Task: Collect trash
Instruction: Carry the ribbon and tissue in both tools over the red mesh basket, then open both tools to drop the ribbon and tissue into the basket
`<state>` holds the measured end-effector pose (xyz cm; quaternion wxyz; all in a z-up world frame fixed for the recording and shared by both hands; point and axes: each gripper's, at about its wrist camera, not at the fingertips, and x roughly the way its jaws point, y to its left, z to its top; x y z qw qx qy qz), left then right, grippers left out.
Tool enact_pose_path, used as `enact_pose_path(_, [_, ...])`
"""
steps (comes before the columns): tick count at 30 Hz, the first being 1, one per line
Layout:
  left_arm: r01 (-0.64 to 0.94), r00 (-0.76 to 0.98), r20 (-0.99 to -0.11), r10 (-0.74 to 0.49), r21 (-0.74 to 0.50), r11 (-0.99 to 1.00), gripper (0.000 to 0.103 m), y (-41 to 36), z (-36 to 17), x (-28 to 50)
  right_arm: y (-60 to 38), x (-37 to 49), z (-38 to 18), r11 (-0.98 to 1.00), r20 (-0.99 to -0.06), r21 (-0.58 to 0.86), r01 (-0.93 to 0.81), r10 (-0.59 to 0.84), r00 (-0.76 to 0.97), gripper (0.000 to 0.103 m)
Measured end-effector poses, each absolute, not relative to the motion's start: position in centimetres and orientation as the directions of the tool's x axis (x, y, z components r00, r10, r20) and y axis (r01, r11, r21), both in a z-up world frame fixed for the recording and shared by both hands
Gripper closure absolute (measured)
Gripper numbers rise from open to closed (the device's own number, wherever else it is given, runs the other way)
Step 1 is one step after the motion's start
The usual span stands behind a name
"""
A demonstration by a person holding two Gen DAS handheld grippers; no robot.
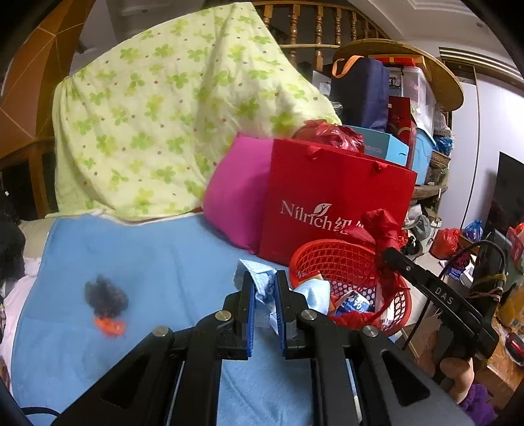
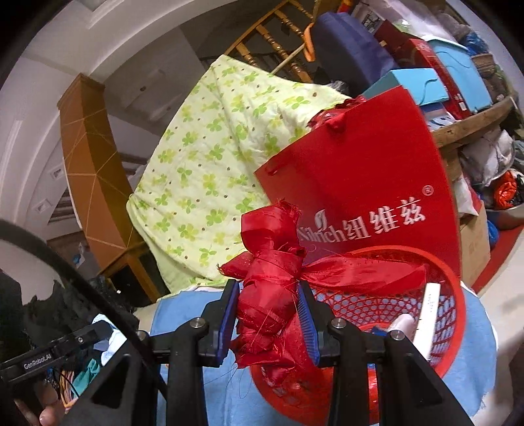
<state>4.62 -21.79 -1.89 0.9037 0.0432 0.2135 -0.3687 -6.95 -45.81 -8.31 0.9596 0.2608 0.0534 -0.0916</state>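
Left gripper (image 1: 264, 300) pinches blue wrapper (image 1: 262, 291), lower part hidden; basket (image 1: 340, 262) contents indistinct.

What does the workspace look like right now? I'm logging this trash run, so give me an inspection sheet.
Surface: blue blanket spread over a bed or sofa.
Job's things: red basket on the blanket holding wrappers; blue tissue and red cloth in the tongs; dark fluff and orange scrap lying loose on the blanket.
Clutter: red paper bag, pink pillow, green-flowered quilt.
Grippers: left tongs shut on blue tissue; right tongs shut on red cloth, over the basket's rim.
Cables: black cable by the right tongs.
Surroundings: wooden railing, stacked boxes.
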Motion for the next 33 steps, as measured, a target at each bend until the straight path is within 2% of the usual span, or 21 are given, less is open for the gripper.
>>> enact_pose_path(13, [0.734, 0.596, -0.406, -0.692, -0.073, 0.675, 0.091, -25.5, -1.6, 4.3, -48.9, -9.3, -8.8, 0.79, -0.125, 0.57, 0.226, -0.189, 0.974, 0.064])
enact_pose_path(33, [0.762, 0.607, -0.421, -0.675, 0.066, 0.644, 0.091, -30.9, -1.6, 2.9, -50.1, -10.3, -9.2, 0.746, -0.126, 0.626, 0.227, -0.19, 0.974, 0.063])
